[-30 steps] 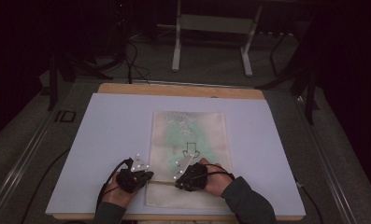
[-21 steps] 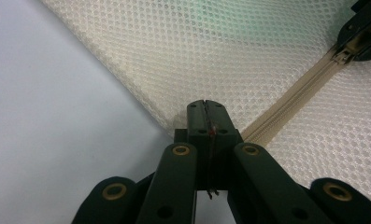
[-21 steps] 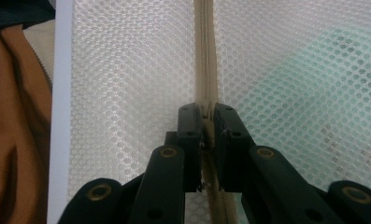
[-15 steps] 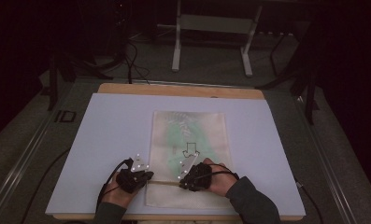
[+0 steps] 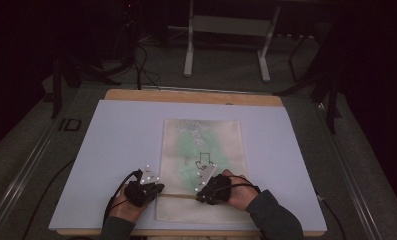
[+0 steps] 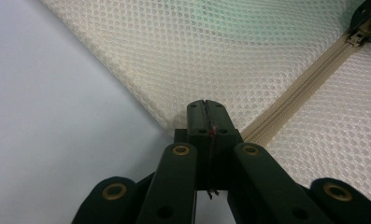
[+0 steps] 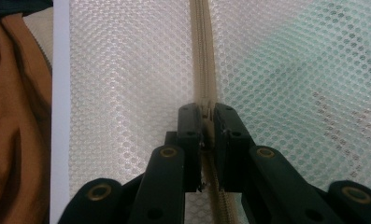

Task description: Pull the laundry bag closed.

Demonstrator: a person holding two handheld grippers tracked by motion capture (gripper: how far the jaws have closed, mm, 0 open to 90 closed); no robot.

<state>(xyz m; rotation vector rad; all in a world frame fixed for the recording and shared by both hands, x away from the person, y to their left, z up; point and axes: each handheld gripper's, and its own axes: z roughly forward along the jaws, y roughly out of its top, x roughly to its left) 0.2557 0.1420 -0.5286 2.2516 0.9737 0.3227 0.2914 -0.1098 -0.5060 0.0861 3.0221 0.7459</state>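
**A:** Dark room, metal stand legs (image 5: 226,45) on the floor behind. White tabletop (image 5: 116,145) carries one thing: a cream mesh zip bag (image 5: 201,145), flat, centred, slightly toward the near edge.

**B:** Gripper states?

**A:** Left gripper (image 5: 158,189) is clamped with its jaws together at the bag's left edge, right where the zipper (image 6: 290,100) ends. In the left gripper view the jaws meet at the mesh corner; looks like a pinch on the fabric edge, though I can't see how much cloth is actually between them. Right gripper (image 5: 202,192) is closed on the zipper pull (image 7: 205,111), with the zipper track running straight out between the jaws.

**B:** Why that layout?

**A:** My read: left anchors the bag end so it won't slide or bunch, right drags the slider along the track. Opposed hold, tension along the zip line. Both sit on the zipper line, near the bag's near edge, well apart from each other.

**B:** Bag itself?

**A:** Honeycomb mesh, semi-transparent, beige zipper tape. Something pale green shows through the upper part, shape unclear. A small dark print sits near the middle; can't read it. Mesh lies smooth, no big wrinkles.

**B:** Zip open or shut?

**A:** Teeth ahead of the right gripper look meshed. Behind it, hidden by the jaws.
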